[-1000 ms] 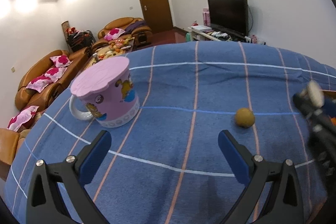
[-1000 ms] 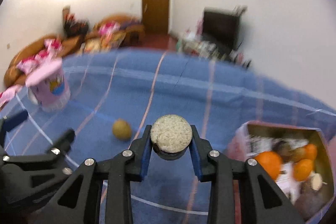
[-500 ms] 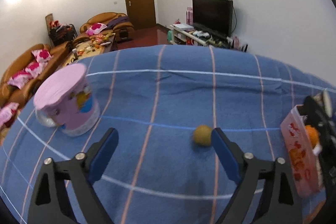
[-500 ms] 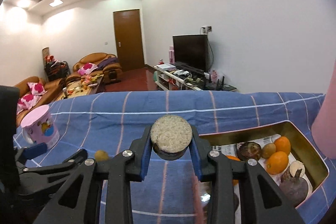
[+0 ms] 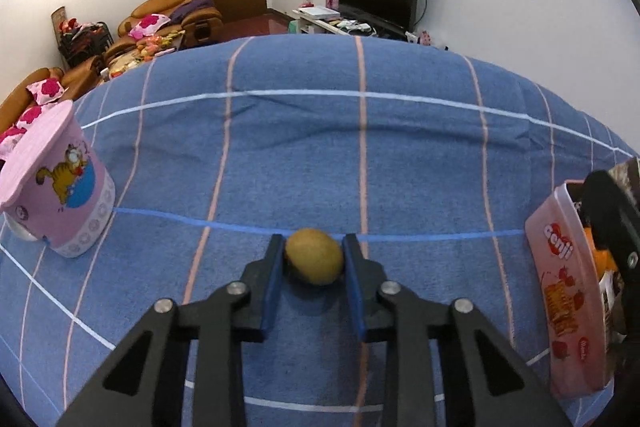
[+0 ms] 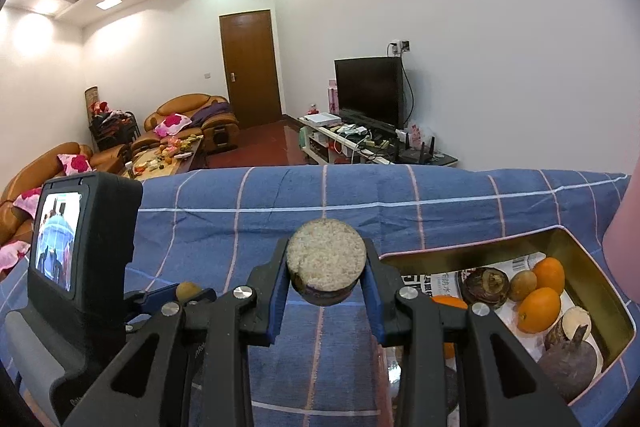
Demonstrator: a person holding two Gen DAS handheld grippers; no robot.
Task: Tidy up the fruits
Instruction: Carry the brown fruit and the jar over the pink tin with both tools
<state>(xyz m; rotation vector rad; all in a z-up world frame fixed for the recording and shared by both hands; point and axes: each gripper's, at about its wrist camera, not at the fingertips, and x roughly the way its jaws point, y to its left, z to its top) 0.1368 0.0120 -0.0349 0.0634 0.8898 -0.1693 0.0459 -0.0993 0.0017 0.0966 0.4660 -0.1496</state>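
Blue checked cloth (image 5: 420, 163) with white and pink lines covers the work surface, with a living room behind it: brown door, orange sofas, black television (image 6: 370, 91) on a low stand. Left gripper (image 5: 314, 261) sits low over the cloth with its two blue-padded fingers pressed against either side of a small yellow-brown kiwi (image 5: 315, 261); the fruit rests on or just above the cloth, and which cannot be told. From the right wrist view the same kiwi (image 6: 188, 290) shows between the left fingertips, beside the camera block of that tool. Right gripper (image 6: 326, 273) is clamped on a round, dark-skinned fruit piece (image 6: 326, 269) whose pale, grainy cut face points at the camera; it is held above the cloth, just left of the tin. Pink rectangular biscuit tin (image 6: 576, 247) stands open at the right, lined with printed paper and holding oranges (image 6: 538, 309), a second kiwi, and dark brown root-like pieces. Pink lidded cartoon mug (image 5: 56, 187) stands on the cloth at far left, well apart from the kiwi.
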